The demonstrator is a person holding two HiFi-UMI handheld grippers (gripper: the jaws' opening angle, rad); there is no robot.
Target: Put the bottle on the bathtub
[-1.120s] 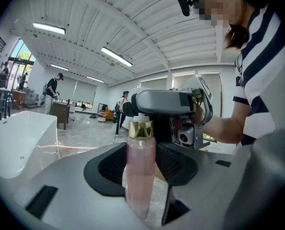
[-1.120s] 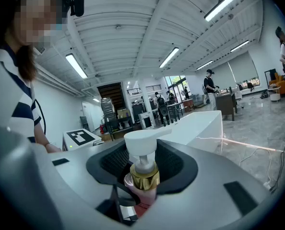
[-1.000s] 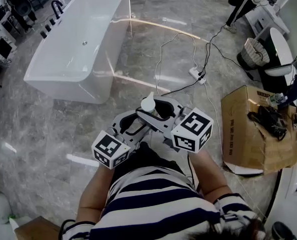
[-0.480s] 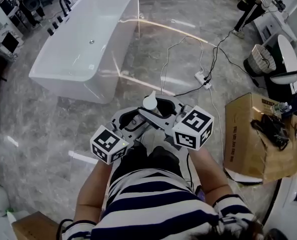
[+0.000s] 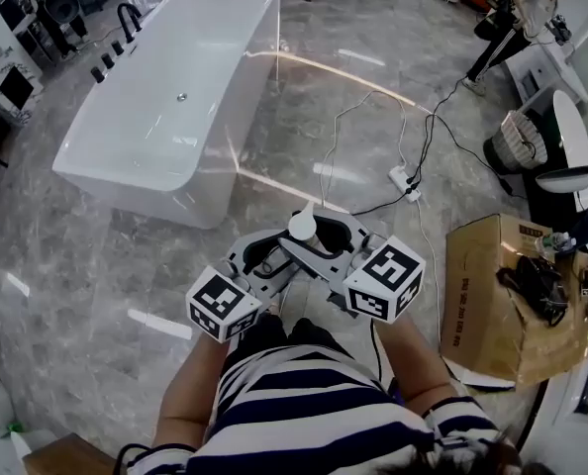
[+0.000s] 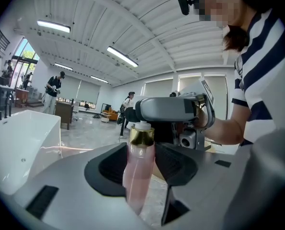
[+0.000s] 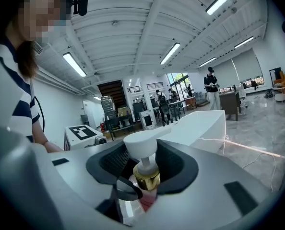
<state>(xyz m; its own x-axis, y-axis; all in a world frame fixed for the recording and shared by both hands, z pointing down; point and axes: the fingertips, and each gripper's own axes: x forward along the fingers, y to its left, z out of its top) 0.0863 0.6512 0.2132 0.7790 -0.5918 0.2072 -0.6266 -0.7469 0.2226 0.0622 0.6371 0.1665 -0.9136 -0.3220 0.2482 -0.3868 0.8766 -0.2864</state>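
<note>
A pink pump bottle (image 5: 302, 224) with a gold collar and white pump head stands upright in the air over the marble floor, in front of the person. My left gripper (image 5: 270, 253) grips it from the left, the pads pressing on the pink body (image 6: 139, 169). From the right, my right gripper (image 5: 332, 237) is shut on it higher up, at the gold collar (image 7: 147, 176) under the pump head. The white bathtub (image 5: 230, 87) stands on the floor ahead and to the left, apart from the bottle, and shows in both gripper views (image 6: 22, 147) (image 7: 200, 126).
A power strip (image 5: 405, 178) with trailing cables lies on the floor ahead to the right. To the right stands an open cardboard box (image 5: 507, 300). Black taps (image 5: 126, 18) stand at the tub's far left. A person (image 5: 517, 13) stands at the back right.
Both grippers have travelled forward together with the bottle held between them. The bathtub and the power strip now lie nearer in the head view.
</note>
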